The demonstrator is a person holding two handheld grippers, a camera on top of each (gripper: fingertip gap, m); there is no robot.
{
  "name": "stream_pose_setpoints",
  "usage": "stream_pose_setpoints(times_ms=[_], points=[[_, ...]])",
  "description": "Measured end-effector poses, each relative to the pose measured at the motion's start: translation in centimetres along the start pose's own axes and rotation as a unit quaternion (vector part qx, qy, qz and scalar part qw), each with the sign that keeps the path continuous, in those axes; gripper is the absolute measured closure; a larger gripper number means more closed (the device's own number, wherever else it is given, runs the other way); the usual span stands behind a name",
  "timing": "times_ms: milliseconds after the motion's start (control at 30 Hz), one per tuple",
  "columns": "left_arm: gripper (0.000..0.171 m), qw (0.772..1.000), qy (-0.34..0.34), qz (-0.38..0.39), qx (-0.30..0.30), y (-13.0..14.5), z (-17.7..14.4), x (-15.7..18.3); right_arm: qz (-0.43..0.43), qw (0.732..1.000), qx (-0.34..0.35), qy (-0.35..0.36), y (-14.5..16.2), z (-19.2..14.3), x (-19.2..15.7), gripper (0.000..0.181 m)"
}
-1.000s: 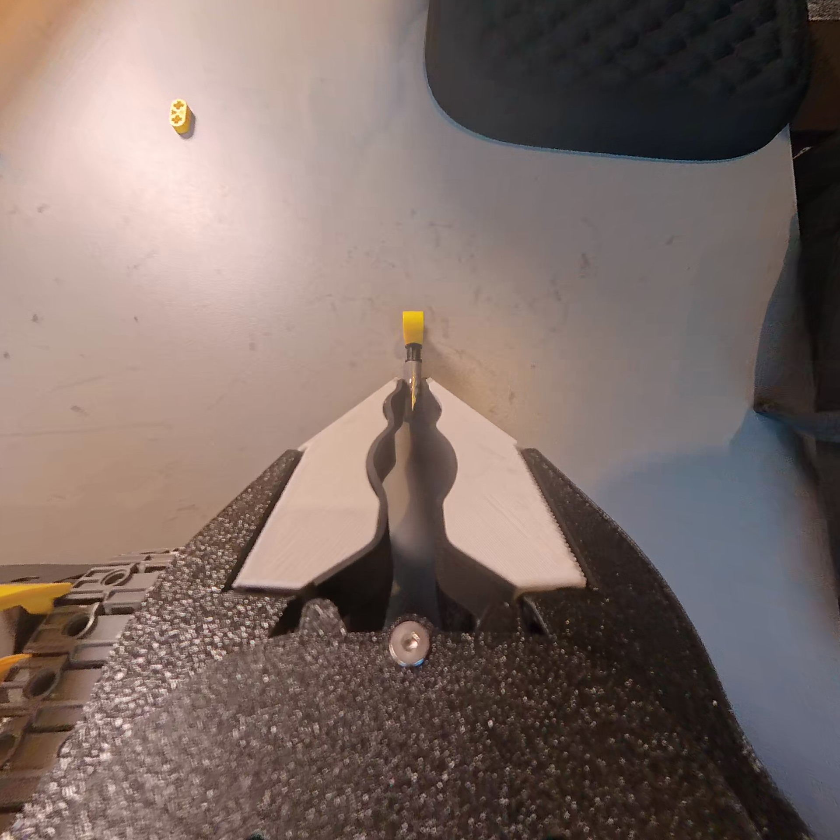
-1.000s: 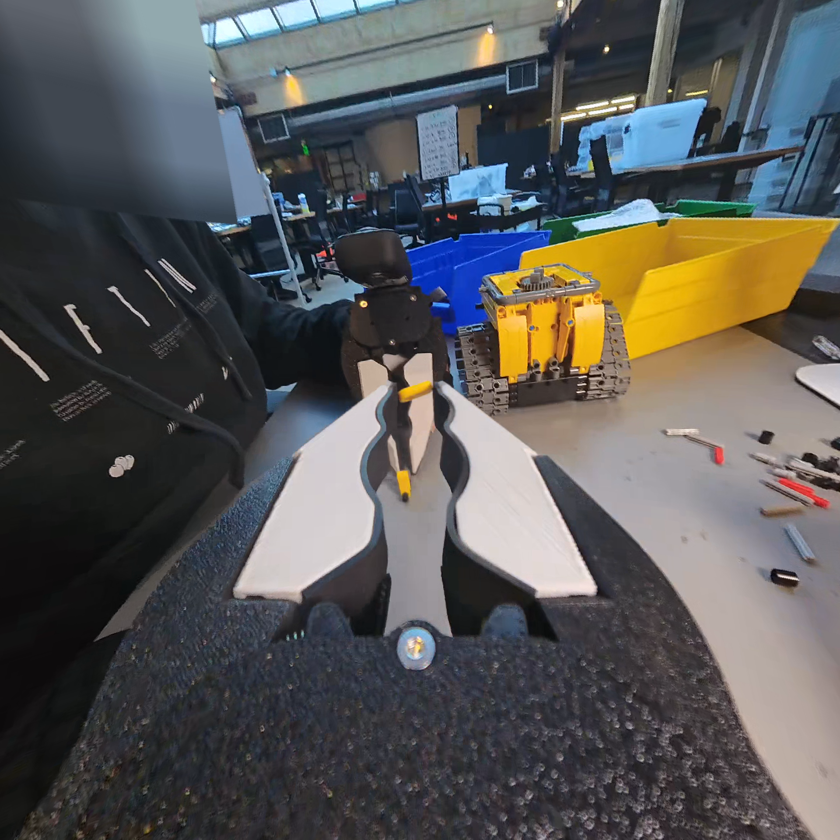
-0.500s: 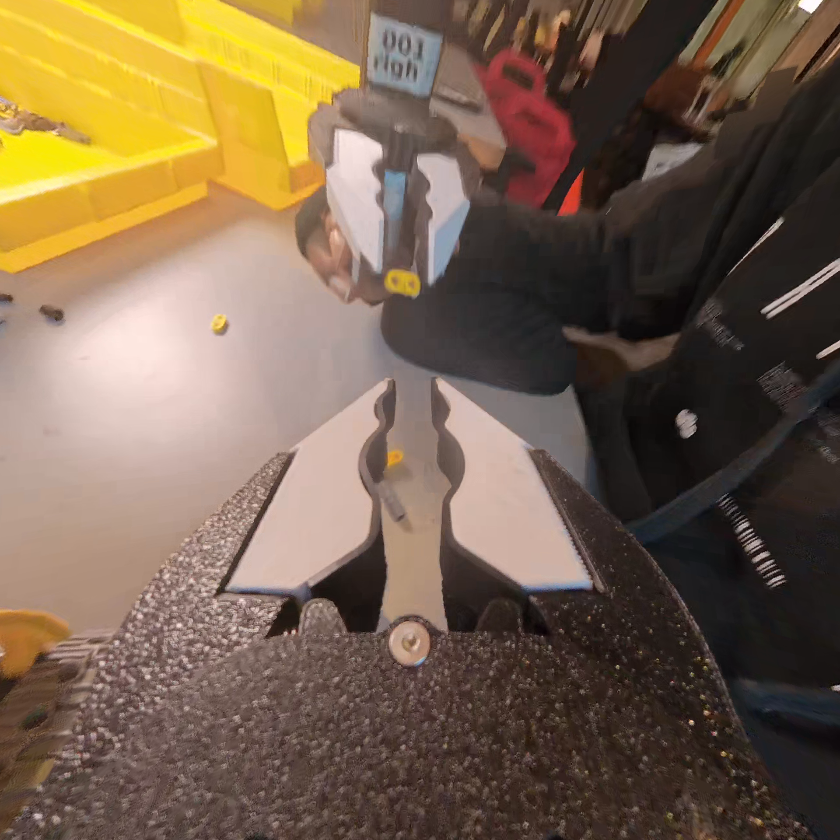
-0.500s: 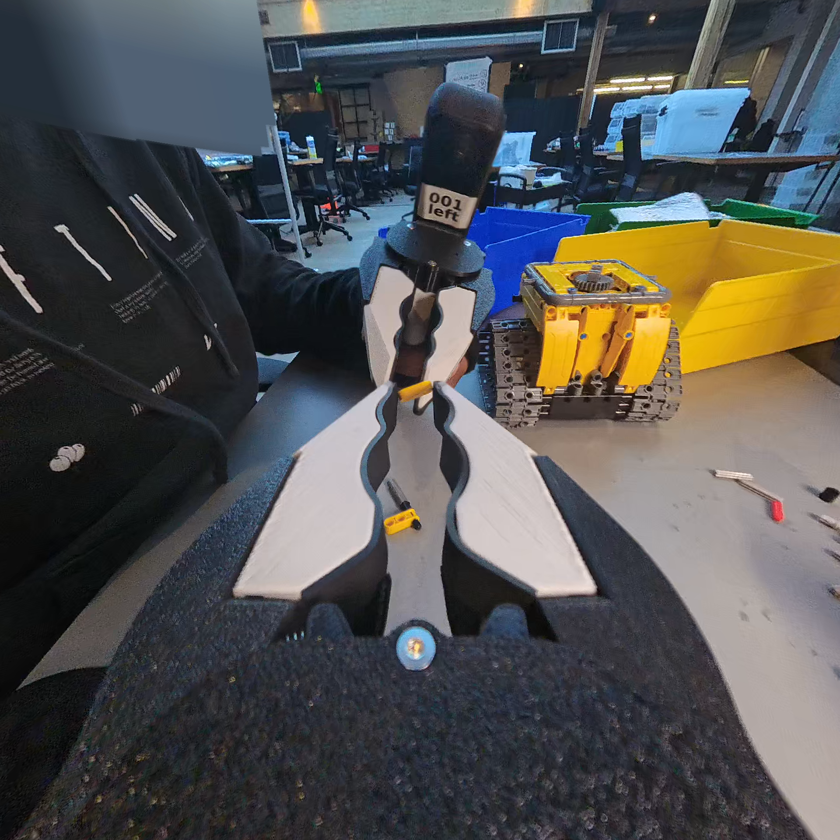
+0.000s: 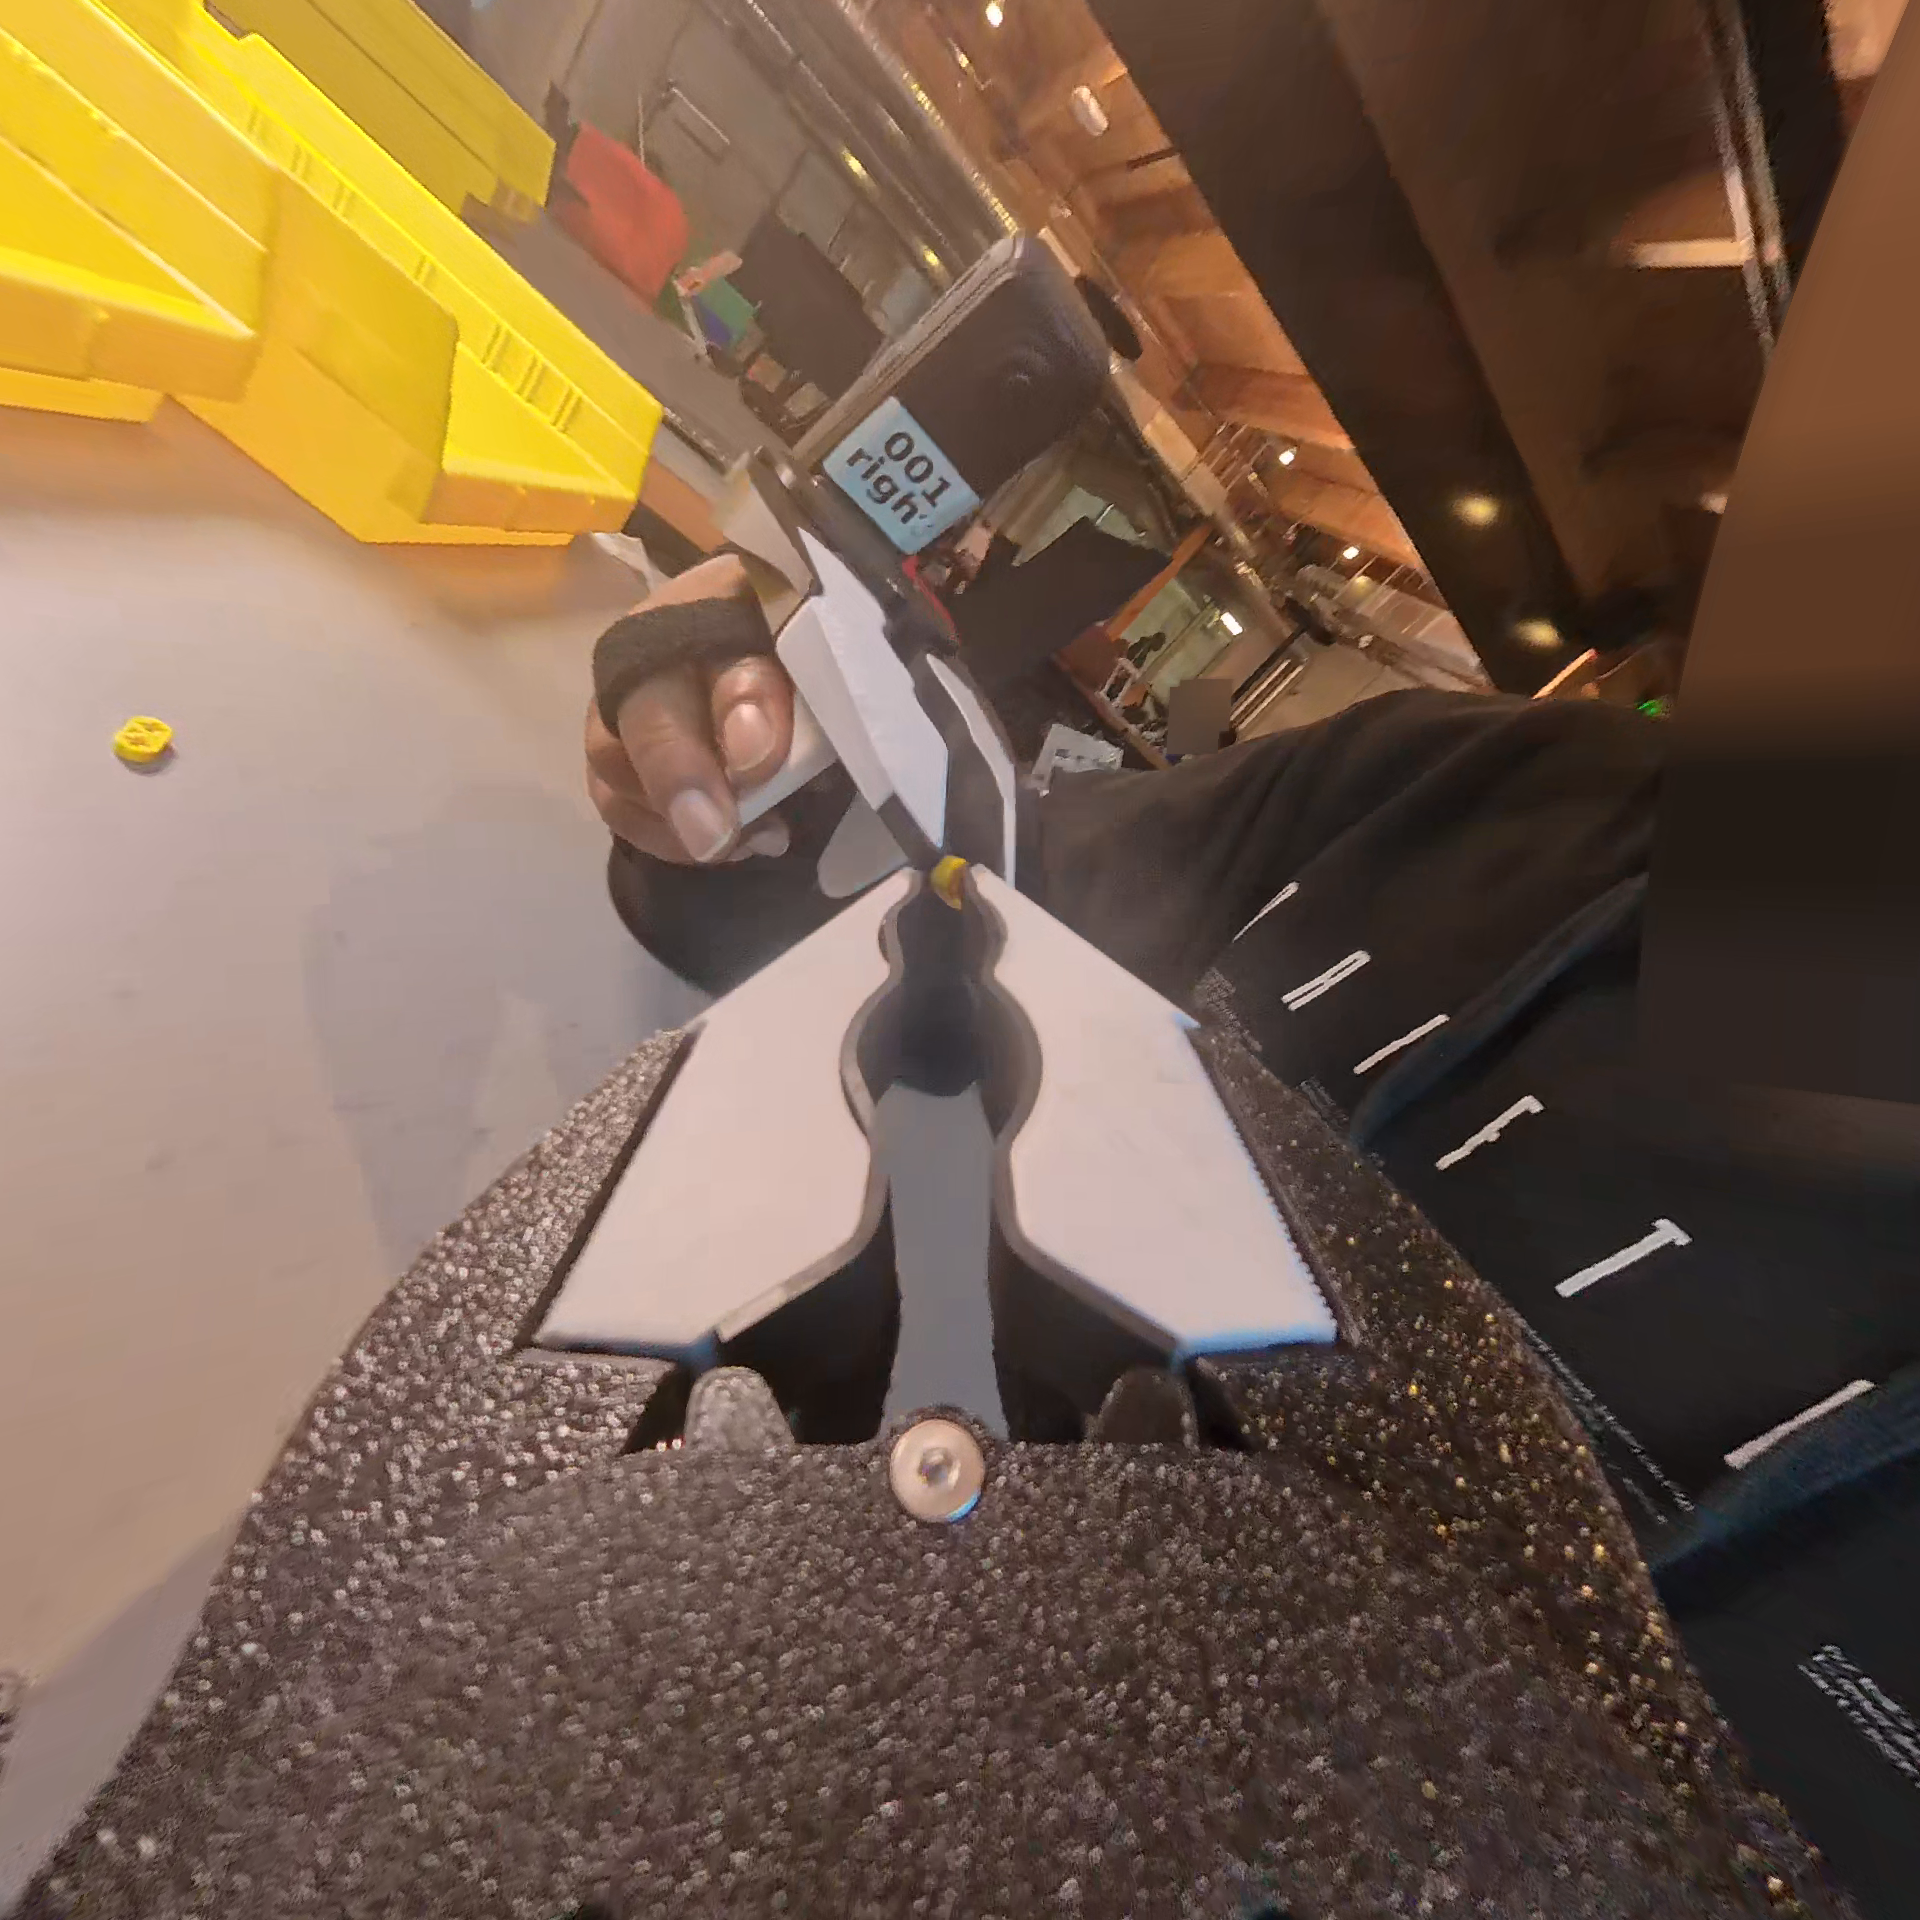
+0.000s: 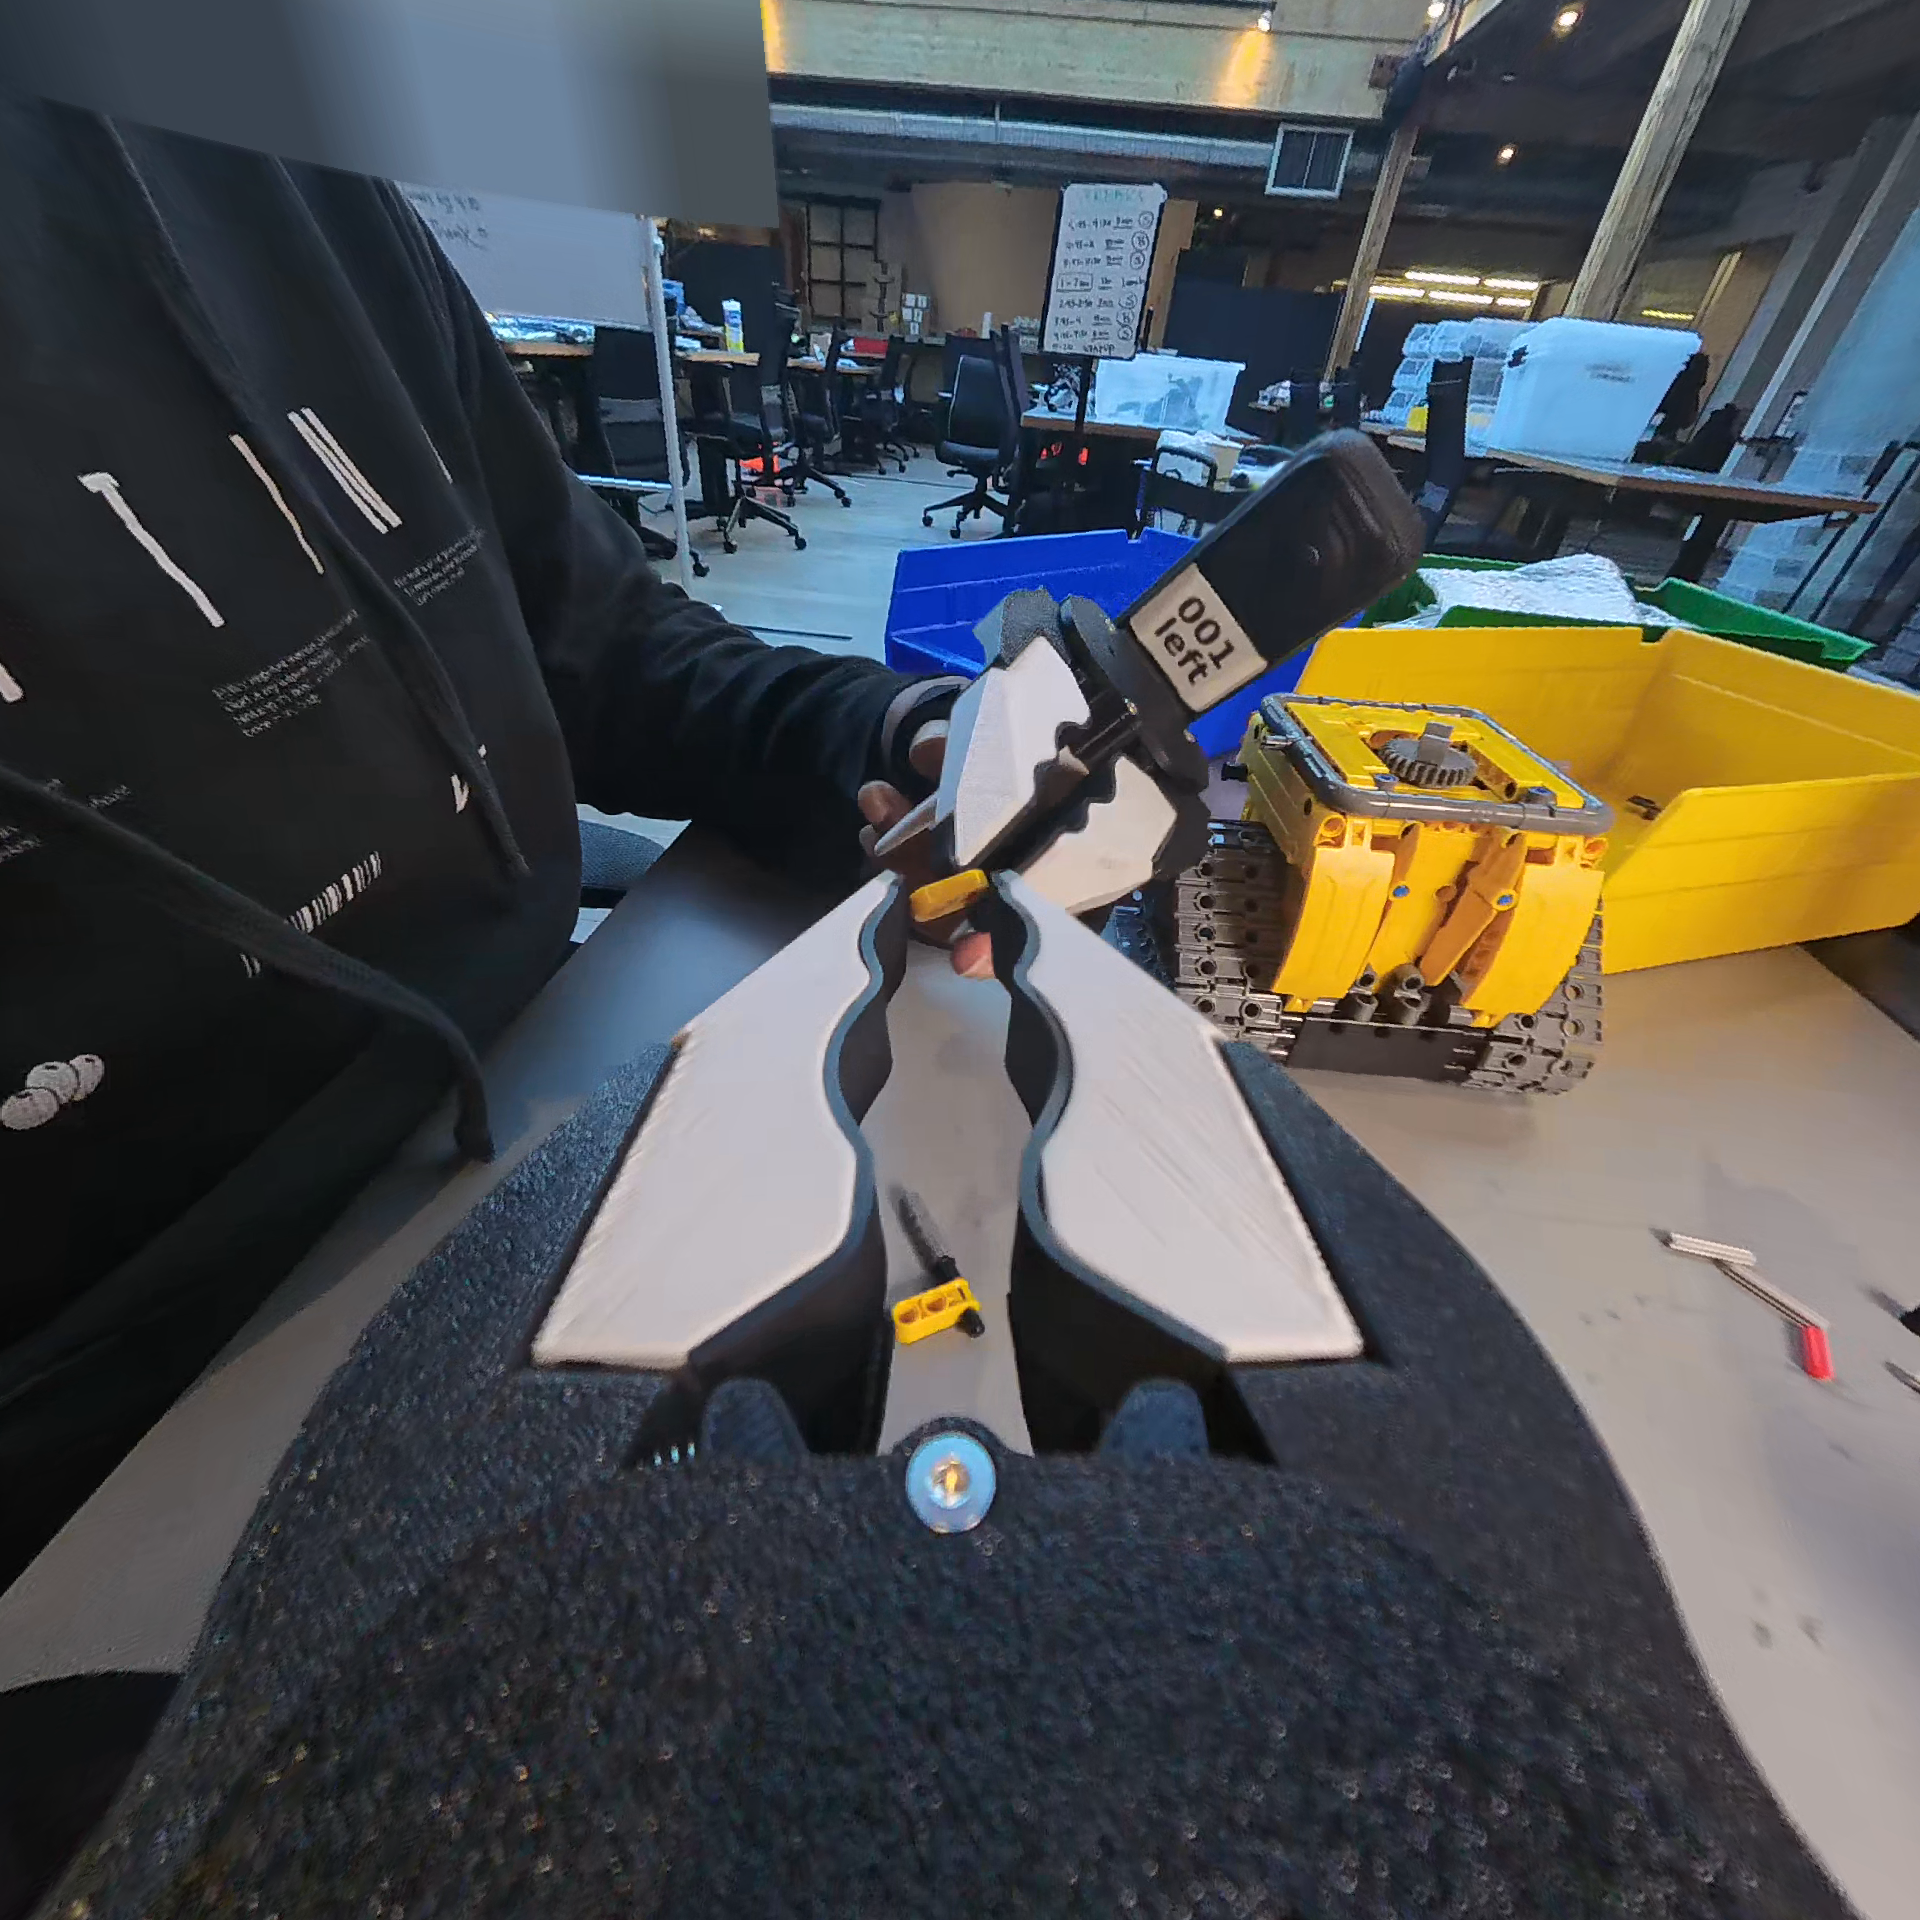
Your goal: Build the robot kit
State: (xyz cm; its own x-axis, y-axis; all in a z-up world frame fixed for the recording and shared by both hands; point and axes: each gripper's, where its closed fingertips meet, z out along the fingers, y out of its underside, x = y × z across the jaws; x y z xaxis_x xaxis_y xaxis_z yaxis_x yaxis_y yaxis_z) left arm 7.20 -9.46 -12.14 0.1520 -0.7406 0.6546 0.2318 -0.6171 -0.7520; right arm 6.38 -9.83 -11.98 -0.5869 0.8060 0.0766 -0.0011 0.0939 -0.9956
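Scuffed grey bench (image 6: 1558,1195) lay below; at frame centre the right tool (image 6: 948,885) pinched a small yellow plastic connector (image 6: 940,896) crosswise, tip-to-tip with the slightly parted, empty left tool (image 5: 945,896).

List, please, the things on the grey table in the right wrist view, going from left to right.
Black axle with a small yellow connector → yellow and grey tracked brick vehicle → big yellow plastic bin. Thin grey rod with a red tip lies lower, below the bin.
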Motion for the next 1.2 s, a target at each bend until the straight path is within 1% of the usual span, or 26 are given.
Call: stream_pose_setpoints(times_ms=[133,233,333,400,533,800,933,1033,1133,1200], points=[[0.169,0.998,0.029,-0.037,0.043,-1.1,-0.2,0.3,-0.014,0.999,0.019,0.027,-0.8,0.0,0.6,0.166],[0.170,0.991,0.060,-0.075,0.094,-2.4,-0.7,0.5,-0.053,0.996,0.026,0.064,-1.6,-0.1,1.3,0.167],[0.170,0.987,0.076,-0.076,0.123,-3.3,-1.0,1.1,-0.098,0.989,0.020,0.106,-1.9,-0.1,1.9,0.167],[0.170,0.985,0.071,-0.080,0.133,-3.5,-1.0,0.9,-0.138,0.982,0.013,0.132,-2.1,0.0,2.1,0.167],[0.170,0.984,0.074,-0.078,0.144,-3.9,-1.2,1.1,-0.189,0.967,0.010,0.169,-3.0,0.3,2.2,0.168],[0.170,0.982,0.083,-0.079,0.147,-4.0,-1.2,1.3,-0.228,0.955,0.005,0.190,-3.4,0.3,2.1,0.171],[0.170,0.983,0.088,-0.082,0.141,-3.8,-1.1,1.5,-0.216,0.960,0.011,0.178,-3.5,0.1,1.8,0.173],[0.169,0.985,0.084,-0.082,0.123,-3.3,-0.8,1.5,-0.170,0.975,0.018,0.142,-3.3,-0.1,1.4,0.174],[0.169,0.996,0.023,-0.030,0.086,-2.4,-0.5,0.7,-0.106,0.990,0.011,0.098,-2.4,-0.7,1.2,0.174],[0.166,0.997,-0.054,0.036,0.036,-1.3,-0.4,-0.6,-0.066,0.995,-0.015,0.079,-1.4,-1.3,1.4,0.173]])
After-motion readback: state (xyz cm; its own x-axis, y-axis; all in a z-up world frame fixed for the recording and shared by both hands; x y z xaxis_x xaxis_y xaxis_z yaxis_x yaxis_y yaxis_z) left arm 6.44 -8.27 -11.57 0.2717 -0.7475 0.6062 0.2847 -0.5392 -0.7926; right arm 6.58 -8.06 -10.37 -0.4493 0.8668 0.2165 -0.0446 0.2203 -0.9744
